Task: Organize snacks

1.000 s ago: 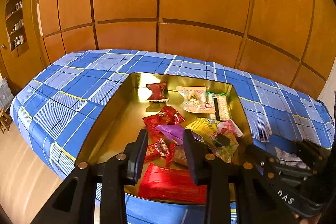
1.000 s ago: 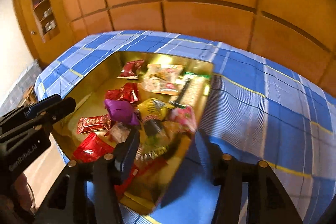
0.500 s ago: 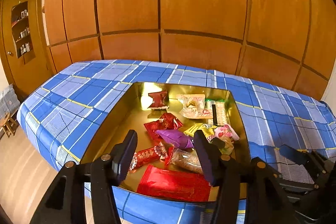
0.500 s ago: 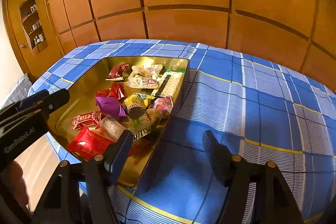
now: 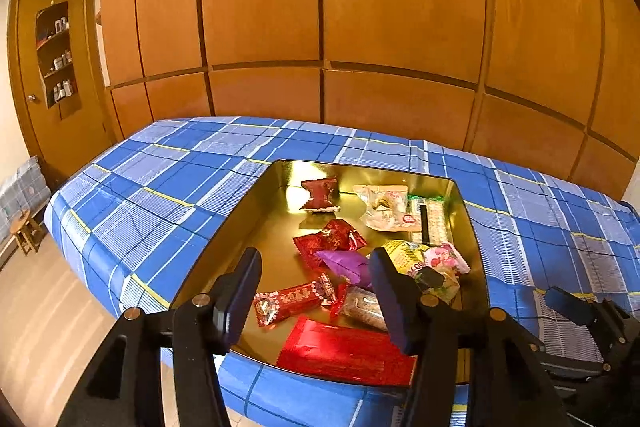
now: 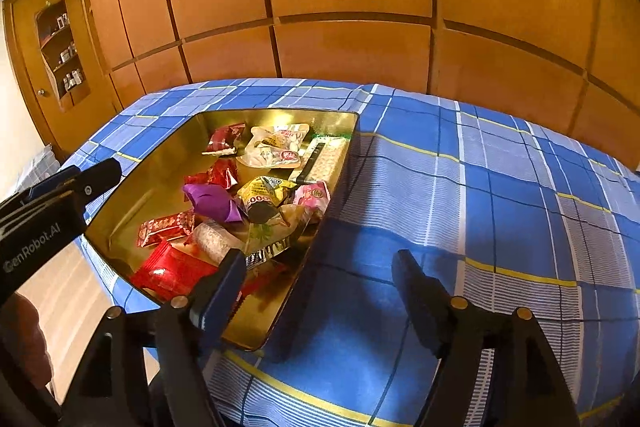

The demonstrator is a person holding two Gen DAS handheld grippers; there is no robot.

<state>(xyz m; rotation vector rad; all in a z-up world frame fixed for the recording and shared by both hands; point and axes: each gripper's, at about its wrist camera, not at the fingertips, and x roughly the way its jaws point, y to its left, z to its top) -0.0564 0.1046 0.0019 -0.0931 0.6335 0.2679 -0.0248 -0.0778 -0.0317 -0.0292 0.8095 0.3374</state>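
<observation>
Wall: wood panelling [image 5: 320,27] fills the background behind the table in both views
Table: covered by a blue plaid cloth [image 6: 480,187] with white and yellow lines, reaching out to the right of the tin
Tin: a shallow gold tin [image 5: 248,227] sits on the cloth near the front edge of the table; all the snacks lie inside it
Left claw: the left gripper [image 5: 316,293] hangs above the tin's near edge, its fingers spread apart with nothing between them
Right claw: the right gripper [image 6: 320,291] hangs over the tin's right wall and the cloth beside it, fingers wide apart and holding nothing
Flat red packet: a large red packet [image 5: 344,351] lies flat against the tin's near wall
Clear pouch: a clear pouch [image 5: 384,207] of pale snacks lies toward the far right of the tin, just beside a long white bar [image 5: 434,223] along the right wall
Yellow pack: a yellow pack [image 6: 264,195] rests in the pile on the right, touching a pink pack [image 6: 314,193]
Purple sweet: a purple wrapped sweet [image 5: 346,263] lies in the middle, touching a crinkled red wrapper [image 5: 332,237]
Small red bar: a small red bar [image 5: 292,301] lies left of the pile, near the flat red packet
Far red wrapper: a red wrapper [image 5: 320,193] stands apart near the tin's far wall
</observation>
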